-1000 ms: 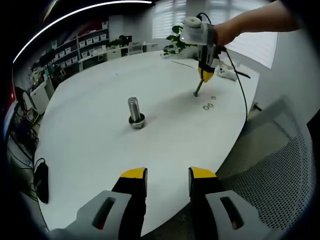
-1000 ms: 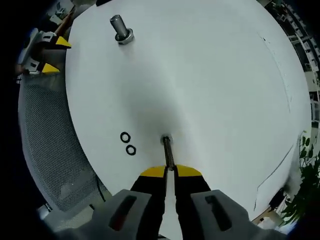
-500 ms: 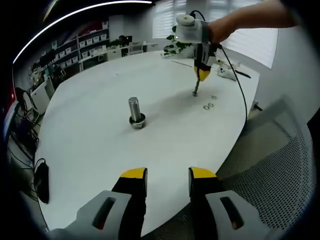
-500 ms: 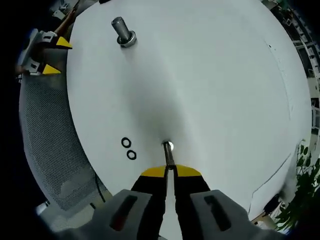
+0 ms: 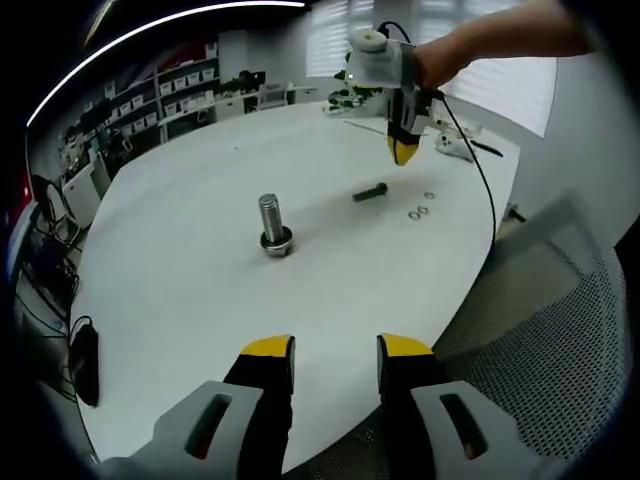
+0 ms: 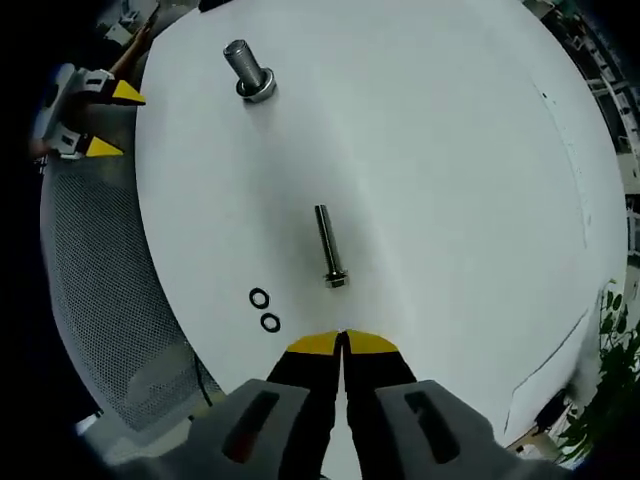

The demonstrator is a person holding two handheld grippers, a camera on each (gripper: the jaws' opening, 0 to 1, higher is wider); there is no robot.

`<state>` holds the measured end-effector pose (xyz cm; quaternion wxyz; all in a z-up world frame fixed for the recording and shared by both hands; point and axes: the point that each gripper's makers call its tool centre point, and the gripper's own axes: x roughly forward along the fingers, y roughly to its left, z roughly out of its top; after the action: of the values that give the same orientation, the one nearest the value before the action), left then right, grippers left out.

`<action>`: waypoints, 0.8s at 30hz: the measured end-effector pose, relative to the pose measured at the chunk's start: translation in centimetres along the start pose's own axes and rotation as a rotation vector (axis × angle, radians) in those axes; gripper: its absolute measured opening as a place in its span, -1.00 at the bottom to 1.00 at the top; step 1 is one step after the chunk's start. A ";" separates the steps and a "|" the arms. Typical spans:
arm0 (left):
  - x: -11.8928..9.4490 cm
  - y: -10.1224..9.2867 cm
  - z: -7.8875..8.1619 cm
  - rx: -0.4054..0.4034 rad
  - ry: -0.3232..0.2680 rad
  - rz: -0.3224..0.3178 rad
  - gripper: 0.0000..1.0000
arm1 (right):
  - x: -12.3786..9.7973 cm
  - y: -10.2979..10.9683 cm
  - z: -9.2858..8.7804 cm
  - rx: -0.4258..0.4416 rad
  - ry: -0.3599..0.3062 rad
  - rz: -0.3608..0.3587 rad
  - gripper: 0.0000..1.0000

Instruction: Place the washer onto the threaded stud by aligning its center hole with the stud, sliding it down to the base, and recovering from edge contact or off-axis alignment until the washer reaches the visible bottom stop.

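We see our right gripper (image 6: 341,343) with jaws pressed together, empty; the bolt (image 6: 328,246) lies at 12 o'clock. Our left gripper (image 5: 336,352) gapes, empty.

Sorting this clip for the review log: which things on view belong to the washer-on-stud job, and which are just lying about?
Job:
stud, upright on the table
two washers, loose near the table edge
right gripper

Lying about:
thin bolt, flat on the table
dark mouse-like object
mesh chair
plant
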<state>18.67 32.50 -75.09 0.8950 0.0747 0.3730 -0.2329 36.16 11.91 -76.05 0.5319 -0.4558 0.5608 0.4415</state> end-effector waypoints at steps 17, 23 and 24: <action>-0.1 0.1 0.0 0.000 -0.001 0.007 -0.38 | 0.2 0.0 3.0 -0.024 -0.103 -0.024 -0.69; -0.2 0.2 0.1 -0.003 -0.007 0.014 -0.38 | 0.6 0.5 4.5 -0.038 -0.117 -0.005 -0.67; -0.2 0.3 0.1 -0.003 -0.007 0.017 -0.38 | 0.6 0.5 4.8 -0.042 -0.119 -0.006 -0.67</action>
<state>18.75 32.77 -74.92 0.8983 0.0756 0.3696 -0.2252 36.57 16.64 -76.87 0.5558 -0.4416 0.5174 0.4779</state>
